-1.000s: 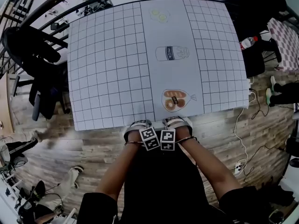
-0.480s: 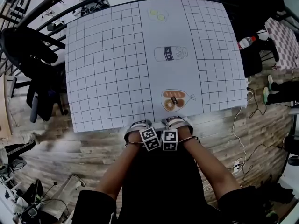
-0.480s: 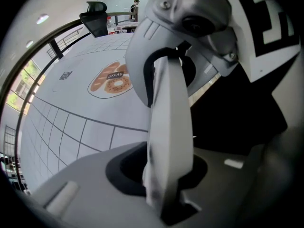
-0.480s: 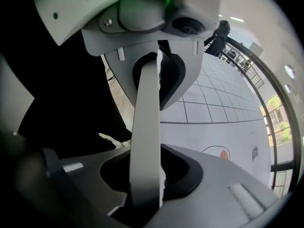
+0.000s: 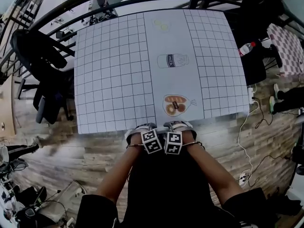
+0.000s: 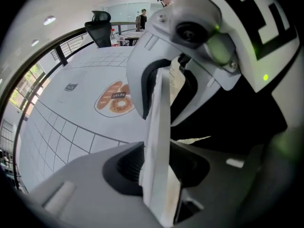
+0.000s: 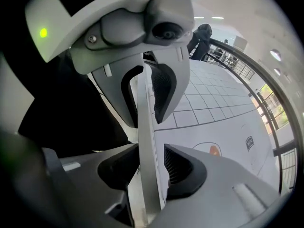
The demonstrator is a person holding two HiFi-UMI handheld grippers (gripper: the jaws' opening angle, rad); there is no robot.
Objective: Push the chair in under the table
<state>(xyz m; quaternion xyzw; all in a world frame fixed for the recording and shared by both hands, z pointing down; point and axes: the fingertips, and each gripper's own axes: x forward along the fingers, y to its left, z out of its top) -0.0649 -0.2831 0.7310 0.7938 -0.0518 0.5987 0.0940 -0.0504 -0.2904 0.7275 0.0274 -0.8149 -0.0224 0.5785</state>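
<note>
Where the desk [image 5: 114, 70] ends at lower centre of the head view, the left gripper [image 5: 140, 128] and right gripper [image 5: 179, 126] hang side by side, pointing steeply down. Each has its jaws apart, having just been opening, and straddles the chair back [image 6: 156, 127]. This thin white edge stands upright between the pads, which do not press on it. It sits just beside the desk's near rim, by the printed bread picture [image 5: 176, 104]. The rest of it is hidden under the person's arms [image 5: 118, 175].
</note>
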